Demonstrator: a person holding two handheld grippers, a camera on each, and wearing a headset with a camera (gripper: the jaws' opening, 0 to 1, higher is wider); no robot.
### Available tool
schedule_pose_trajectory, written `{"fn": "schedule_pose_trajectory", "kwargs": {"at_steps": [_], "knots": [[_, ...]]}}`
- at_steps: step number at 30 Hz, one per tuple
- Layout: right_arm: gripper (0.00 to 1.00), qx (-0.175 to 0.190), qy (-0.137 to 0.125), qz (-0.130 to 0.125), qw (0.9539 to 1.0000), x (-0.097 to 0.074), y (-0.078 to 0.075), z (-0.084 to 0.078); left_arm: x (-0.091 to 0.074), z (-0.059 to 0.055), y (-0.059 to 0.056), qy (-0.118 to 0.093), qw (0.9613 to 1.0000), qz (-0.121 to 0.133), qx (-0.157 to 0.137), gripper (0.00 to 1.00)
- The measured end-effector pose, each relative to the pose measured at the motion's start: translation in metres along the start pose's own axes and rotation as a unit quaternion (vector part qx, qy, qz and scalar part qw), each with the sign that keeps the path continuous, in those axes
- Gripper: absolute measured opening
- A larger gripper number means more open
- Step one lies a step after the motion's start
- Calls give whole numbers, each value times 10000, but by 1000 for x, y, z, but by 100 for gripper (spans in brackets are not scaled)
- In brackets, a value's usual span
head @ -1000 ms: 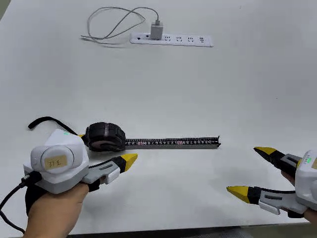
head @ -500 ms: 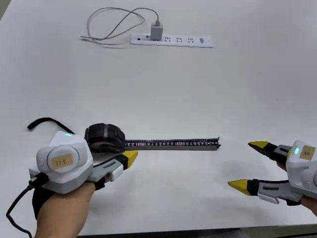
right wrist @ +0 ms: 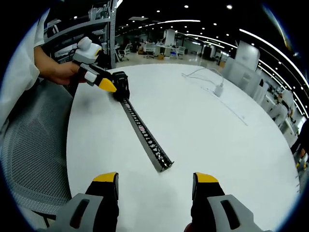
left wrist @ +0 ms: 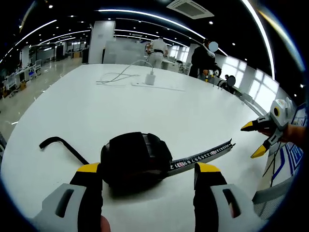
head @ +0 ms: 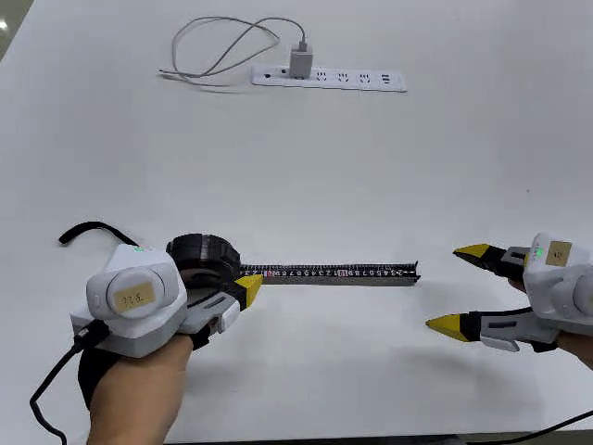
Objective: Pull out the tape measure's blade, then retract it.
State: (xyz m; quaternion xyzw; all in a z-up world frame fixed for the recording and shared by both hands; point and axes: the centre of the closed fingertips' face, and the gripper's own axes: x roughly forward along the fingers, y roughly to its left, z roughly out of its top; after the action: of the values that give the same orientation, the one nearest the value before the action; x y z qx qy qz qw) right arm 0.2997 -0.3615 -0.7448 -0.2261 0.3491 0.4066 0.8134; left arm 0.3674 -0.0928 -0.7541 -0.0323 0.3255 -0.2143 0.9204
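White counter (head: pixel 371 167): tape measure (head: pixel 202 258) sits between your left tool's (left wrist: pixel 148 168) spread jaws, not yet gripped. Blade (head: pixel 334 273) lies pulled out flat. Right tool (head: pixel 459 287) released, just beyond the blade's end. Risk: the loose case skids, or the blade whips back.

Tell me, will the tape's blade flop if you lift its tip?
Probably fairly stiff: the blade lies straight on the table. Being long and thin, it would likely sag. It may also spring back into the case.
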Motion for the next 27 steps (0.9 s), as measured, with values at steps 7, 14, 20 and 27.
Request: {"fn": "schedule_pose_trajectory", "kwargs": {"at_steps": [7, 14, 20, 27], "knots": [[54, -200, 129, 243, 9994, 6, -7, 3, 3, 1, 1, 18, 9999, 58, -149, 74], [49, -417, 346, 545, 9970, 18, -10, -1, 6, 1, 3, 29, 9996, 175, -217, 73], [42, -606, 438, 775, 9942, 29, -10, 1, 9, 3, 7, 10, 9990, 323, -324, 71], [36, -651, 508, 939, 9921, 37, -16, -1, 11, 4, 10, -24, 9978, 431, -498, 69]]}}
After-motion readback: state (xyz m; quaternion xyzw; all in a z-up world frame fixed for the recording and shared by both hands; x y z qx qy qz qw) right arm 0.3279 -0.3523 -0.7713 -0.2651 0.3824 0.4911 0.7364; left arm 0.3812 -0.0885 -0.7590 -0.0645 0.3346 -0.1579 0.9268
